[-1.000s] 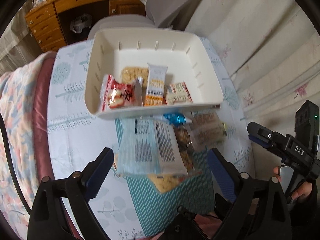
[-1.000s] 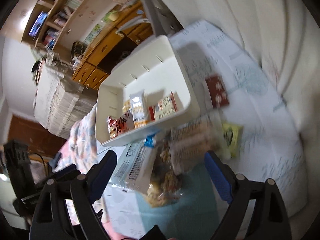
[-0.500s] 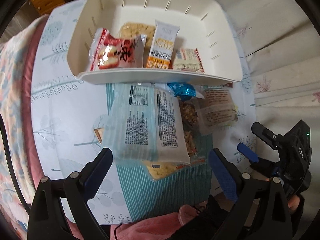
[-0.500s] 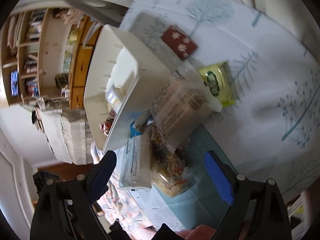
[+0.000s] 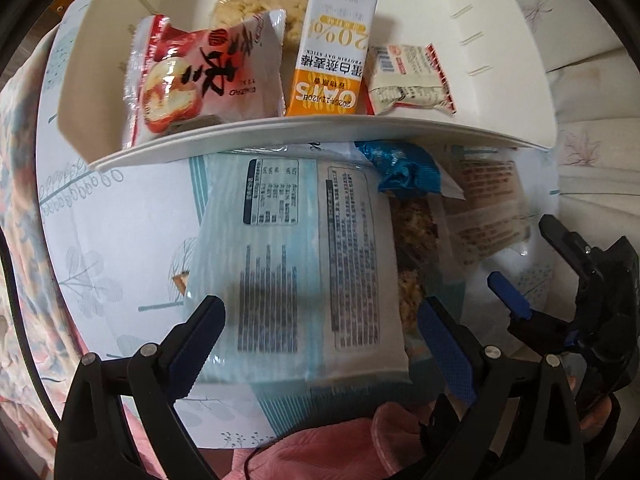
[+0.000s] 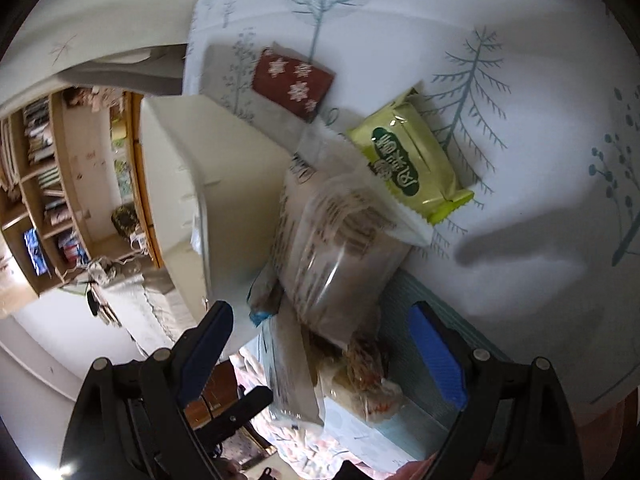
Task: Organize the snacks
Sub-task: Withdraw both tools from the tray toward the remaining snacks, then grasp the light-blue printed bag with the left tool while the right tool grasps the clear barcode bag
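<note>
- The left gripper [image 5: 320, 344] was wide open, with nothing pinched between its two blue pads.
- It hung right over a big pale blue bag [image 5: 296, 264] with black writing on its back. The bag lay flat on the tablecloth [image 5: 120, 232], in the middle of the left camera's view.
- At 12 o'clock from that bag stood a white bin [image 5: 280, 130]. Its near rim reached over the top edge of the bag.
- Inside the bin, a red and white bag [image 5: 200, 76] leaned at 10 o'clock, an orange and white oat bar [image 5: 332, 48] stood at 12 o'clock, and a small white and red pack [image 5: 412, 78] lay at 1 o'clock.
- A clear pack of puffed bits [image 5: 248, 4] lay behind the red bag.
- A crinkly blue wrapper [image 5: 404, 168] sat at 1 o'clock from the big bag, just under the bin's rim.
- The right gripper [image 6: 320, 344] was wide open too, and it held nothing.
- In front of it, a clear bag with brown writing [image 6: 340, 248] lay on top of the pile of snacks, next to the bin.
- A green pack [image 6: 412, 160] lay at 1 o'clock from that clear bag, touching it.
- A dark red pack with white stars [image 6: 294, 84] lay at 12 o'clock, farther back on the cloth.
</note>
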